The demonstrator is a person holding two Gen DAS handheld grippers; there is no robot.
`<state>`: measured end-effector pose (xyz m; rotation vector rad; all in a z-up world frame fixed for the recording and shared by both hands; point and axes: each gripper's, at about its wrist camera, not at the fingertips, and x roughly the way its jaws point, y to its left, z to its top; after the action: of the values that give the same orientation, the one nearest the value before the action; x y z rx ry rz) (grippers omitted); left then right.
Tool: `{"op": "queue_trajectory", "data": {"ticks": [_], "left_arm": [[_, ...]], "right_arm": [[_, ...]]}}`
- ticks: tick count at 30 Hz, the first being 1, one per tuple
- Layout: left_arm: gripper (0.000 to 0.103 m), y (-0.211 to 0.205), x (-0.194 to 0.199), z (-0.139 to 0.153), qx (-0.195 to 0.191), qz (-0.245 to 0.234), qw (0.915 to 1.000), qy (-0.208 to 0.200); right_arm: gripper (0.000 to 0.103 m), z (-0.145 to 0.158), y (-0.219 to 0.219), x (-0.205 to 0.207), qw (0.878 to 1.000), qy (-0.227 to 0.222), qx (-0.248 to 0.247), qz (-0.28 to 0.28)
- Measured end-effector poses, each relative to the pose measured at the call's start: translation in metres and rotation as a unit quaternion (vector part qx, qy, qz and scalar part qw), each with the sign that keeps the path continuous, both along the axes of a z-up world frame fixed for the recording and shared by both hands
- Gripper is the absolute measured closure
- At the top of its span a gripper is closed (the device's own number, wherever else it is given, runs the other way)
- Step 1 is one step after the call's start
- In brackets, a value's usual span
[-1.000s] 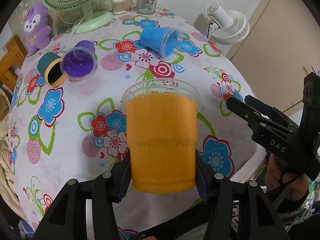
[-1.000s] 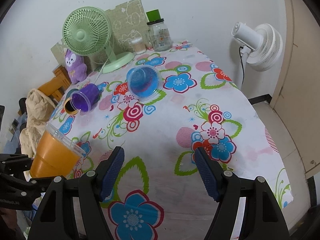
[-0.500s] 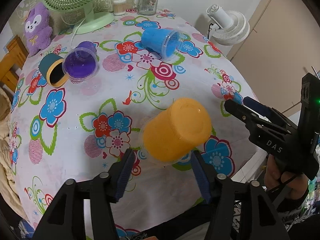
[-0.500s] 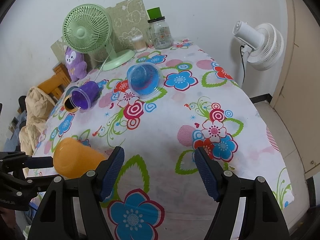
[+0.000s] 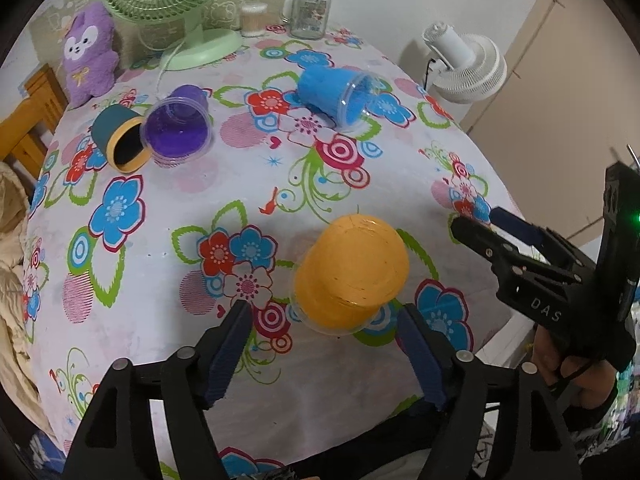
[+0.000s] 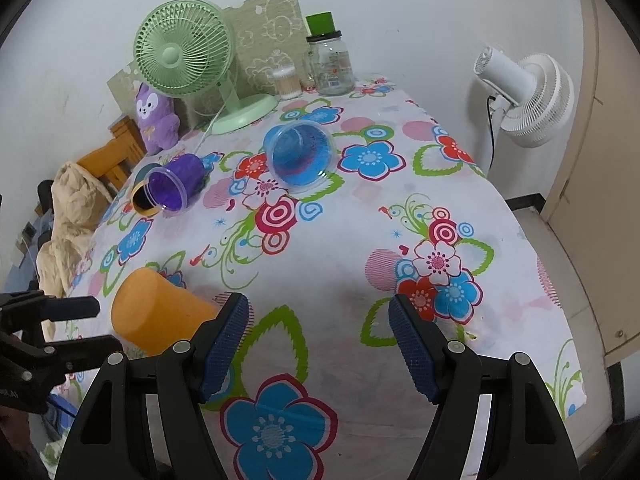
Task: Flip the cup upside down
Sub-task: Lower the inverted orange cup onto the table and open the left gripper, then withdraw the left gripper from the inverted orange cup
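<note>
An orange cup point(image 5: 349, 276) stands upside down on the flowered tablecloth near the front edge, its flat base up; it also shows in the right wrist view point(image 6: 158, 314). My left gripper point(image 5: 326, 340) is open and empty, its jaws apart just in front of the cup, not touching it. My right gripper point(image 6: 318, 340) is open and empty over the cloth to the cup's right. A blue cup point(image 5: 338, 94), a purple cup point(image 5: 178, 128) and a teal cup point(image 5: 118, 140) lie on their sides farther back.
A green desk fan point(image 5: 172, 4), a glass jar point(image 5: 308, 8), a toothpick holder point(image 5: 253, 19) and a purple plush toy point(image 5: 90, 54) stand along the back. A white floor fan point(image 5: 466, 64) stands right of the table. A wooden chair point(image 5: 28, 120) is at left.
A second ago my left gripper was shut on the orange cup held mouth away. It turned the cup over, set it down base up, opened and drew back slightly.
</note>
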<state>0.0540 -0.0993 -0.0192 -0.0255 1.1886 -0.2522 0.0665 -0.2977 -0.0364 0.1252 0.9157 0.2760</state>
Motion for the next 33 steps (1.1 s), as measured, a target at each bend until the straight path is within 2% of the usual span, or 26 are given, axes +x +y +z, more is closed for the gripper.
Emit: {"op": "queue_trajectory", "data": {"ticks": [6, 9, 17, 22, 33], "left_arm": [[0.009, 0.014, -0.003, 0.008, -0.016, 0.035, 0.9988, -0.029], [0.006, 0.021, -0.006, 0.012, -0.022, 0.048, 0.9976, -0.045], [0.004, 0.03, -0.017, 0.022, -0.021, 0.068, 0.9931, -0.093], [0.003, 0.038, -0.025, 0.025, -0.034, 0.087, 0.9892, -0.113], [0.0, 0.054, -0.038, 0.035, -0.037, 0.115, 0.9806, -0.154]], "right_arm": [[0.028, 0.012, 0.009, -0.001, 1.0, -0.015, -0.009, 0.008], [0.028, 0.019, 0.015, -0.001, 1.0, -0.023, -0.014, 0.014], [0.027, 0.039, 0.034, -0.004, 0.998, -0.049, -0.028, 0.033], [0.018, 0.053, 0.042, -0.008, 0.996, -0.072, -0.035, 0.037], [0.016, 0.072, 0.059, -0.017, 0.993, -0.097, -0.048, 0.051]]}}
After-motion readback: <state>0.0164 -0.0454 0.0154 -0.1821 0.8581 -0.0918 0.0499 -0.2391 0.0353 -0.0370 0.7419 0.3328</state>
